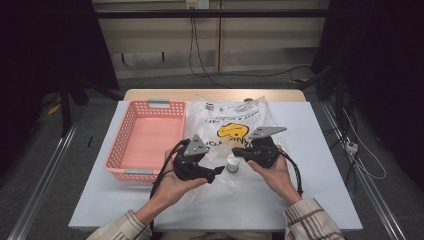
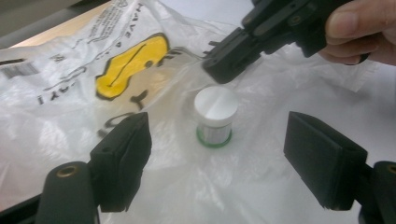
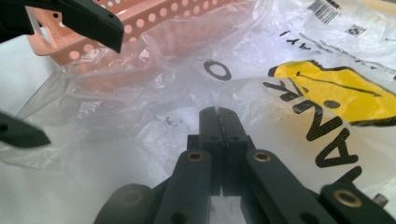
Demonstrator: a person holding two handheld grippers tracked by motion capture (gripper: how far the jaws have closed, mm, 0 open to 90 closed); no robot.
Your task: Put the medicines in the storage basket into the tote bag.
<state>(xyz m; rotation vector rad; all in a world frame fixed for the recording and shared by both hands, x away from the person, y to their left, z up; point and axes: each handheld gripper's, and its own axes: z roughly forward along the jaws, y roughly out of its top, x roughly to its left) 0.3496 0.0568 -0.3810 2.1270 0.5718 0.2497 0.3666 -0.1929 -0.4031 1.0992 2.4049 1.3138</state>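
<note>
Right gripper [image 3: 219,112] pinches the plastic bag [image 1: 227,117] at mid-table; left gripper [image 2: 217,163], jaws spread, frames a small white-capped jar [image 2: 215,116] untouched.

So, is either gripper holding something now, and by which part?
The right gripper is shut on a fold of the clear plastic bag. The left gripper is open, holding nothing, with the small white-capped jar beyond it.
</note>
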